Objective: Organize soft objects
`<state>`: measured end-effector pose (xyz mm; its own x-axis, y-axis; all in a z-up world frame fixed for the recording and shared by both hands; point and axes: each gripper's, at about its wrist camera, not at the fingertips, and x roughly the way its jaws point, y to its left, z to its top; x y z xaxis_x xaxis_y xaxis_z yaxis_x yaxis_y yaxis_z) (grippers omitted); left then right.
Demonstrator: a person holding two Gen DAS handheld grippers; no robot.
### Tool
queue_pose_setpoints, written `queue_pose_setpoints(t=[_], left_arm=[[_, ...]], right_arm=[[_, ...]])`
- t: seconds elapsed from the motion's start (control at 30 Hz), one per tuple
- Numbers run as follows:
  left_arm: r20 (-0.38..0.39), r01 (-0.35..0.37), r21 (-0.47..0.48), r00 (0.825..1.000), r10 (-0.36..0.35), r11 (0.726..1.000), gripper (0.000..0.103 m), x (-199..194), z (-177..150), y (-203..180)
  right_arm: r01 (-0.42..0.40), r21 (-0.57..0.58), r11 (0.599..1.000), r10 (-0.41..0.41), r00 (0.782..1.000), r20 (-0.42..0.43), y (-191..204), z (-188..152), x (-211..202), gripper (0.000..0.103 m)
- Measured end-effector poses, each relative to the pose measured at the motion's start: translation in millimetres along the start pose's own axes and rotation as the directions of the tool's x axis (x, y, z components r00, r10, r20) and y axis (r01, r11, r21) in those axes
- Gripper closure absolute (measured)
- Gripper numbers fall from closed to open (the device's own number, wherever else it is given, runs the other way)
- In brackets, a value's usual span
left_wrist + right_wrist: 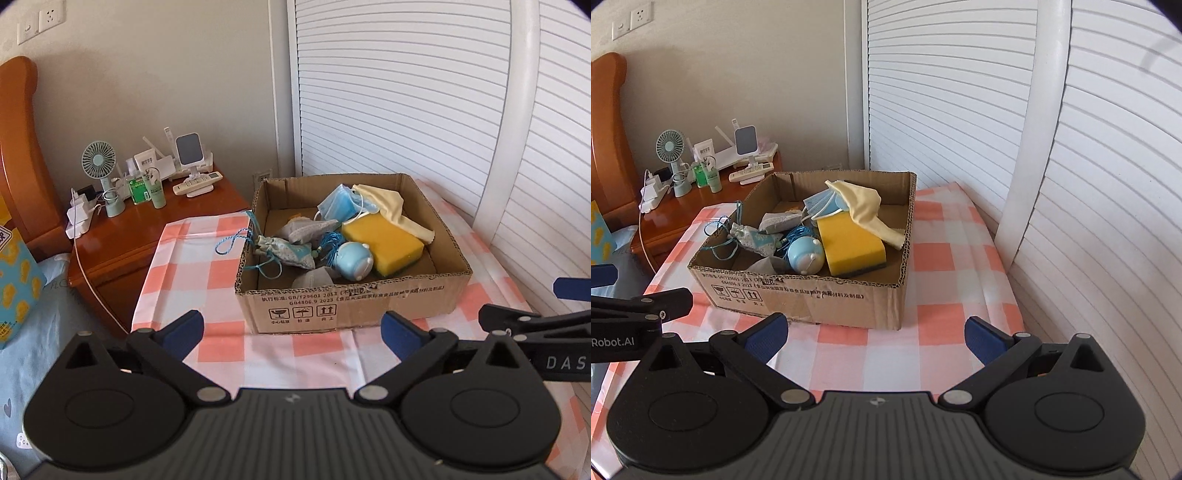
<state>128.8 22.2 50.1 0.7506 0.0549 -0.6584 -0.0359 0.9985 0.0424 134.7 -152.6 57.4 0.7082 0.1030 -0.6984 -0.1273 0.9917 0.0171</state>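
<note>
The soft things, sponge (384, 245), masks (341, 203) and cloth (388, 206), lie gathered in the box (354, 306) on the tabletop (295, 354). Both grippers, left (293, 328) and right (875, 338), hang before it, jaws wide and empty, probably finished, though the box's near corner is hidden.

Yellow sponge (382, 242) in brown box (351, 308), pink-and-white checked cloth (192, 266)

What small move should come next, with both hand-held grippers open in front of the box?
Probably pull both back and stop: the left hand-held gripper and right hand-held gripper are empty, the soft items already lie in the brown cardboard box, and none shows on the pink checked tablecloth.
</note>
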Motion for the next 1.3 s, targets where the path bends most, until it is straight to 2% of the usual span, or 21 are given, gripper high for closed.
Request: queue_pose_setpoints(t=[0.3, 1.3], left_arm=[[-0.006, -0.013, 0.032, 1.000, 0.014, 0.999, 0.001, -4.5, -7.1, -10.5], [-0.024, -0.012, 0.024, 1.000, 0.012, 1.000, 0.001, -2.4, -10.0, -11.2]], right_arm=[[0.020, 0.017, 1.000, -0.020, 1.000, -0.002, -2.1, -3.0, -3.8, 0.000], [0.029, 0.014, 0.999, -0.029, 1.000, -0.011, -2.3, -7.2, -2.8, 0.000]])
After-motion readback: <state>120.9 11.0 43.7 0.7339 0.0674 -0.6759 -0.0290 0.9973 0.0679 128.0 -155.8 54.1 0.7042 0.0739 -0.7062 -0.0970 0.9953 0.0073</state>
